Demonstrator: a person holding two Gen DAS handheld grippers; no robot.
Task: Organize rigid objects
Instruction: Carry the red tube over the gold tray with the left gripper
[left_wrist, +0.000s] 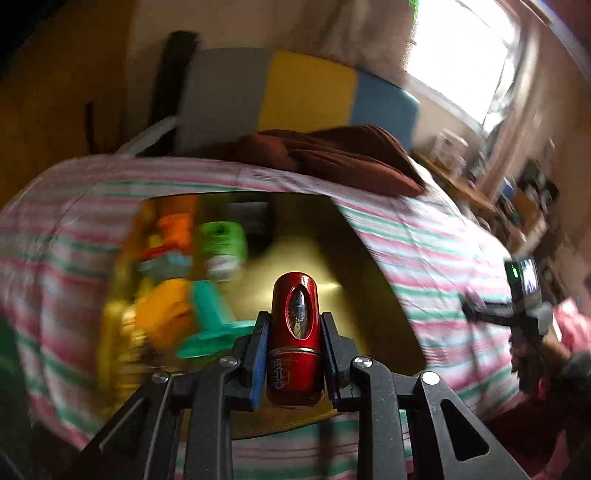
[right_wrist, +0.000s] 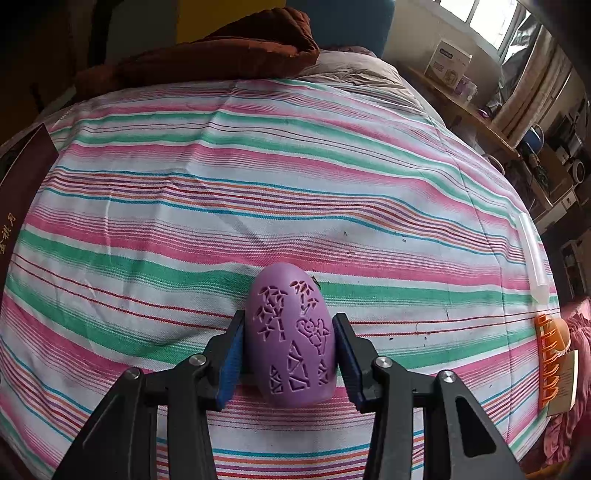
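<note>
My left gripper (left_wrist: 294, 332) is shut on a red metallic capsule-shaped case (left_wrist: 294, 332), held upright over a gold-lined box (left_wrist: 351, 258). The box holds several blurred plastic pieces at its left: orange (left_wrist: 173, 225), green (left_wrist: 221, 236), yellow (left_wrist: 162, 314) and teal (left_wrist: 210, 317). My right gripper (right_wrist: 290, 343) has a purple egg-shaped object (right_wrist: 290, 339) with cut-out patterns between its fingers, low over the striped bedsheet (right_wrist: 295, 184). The pads sit against the egg's sides.
A brown blanket (right_wrist: 207, 51) lies at the far end of the bed. A dark red box lid (right_wrist: 22, 184) is at the left edge. An orange comb-like piece (right_wrist: 550, 358) and a clear tube (right_wrist: 532, 254) lie at the right edge. A cluttered shelf (right_wrist: 480, 118) stands beyond.
</note>
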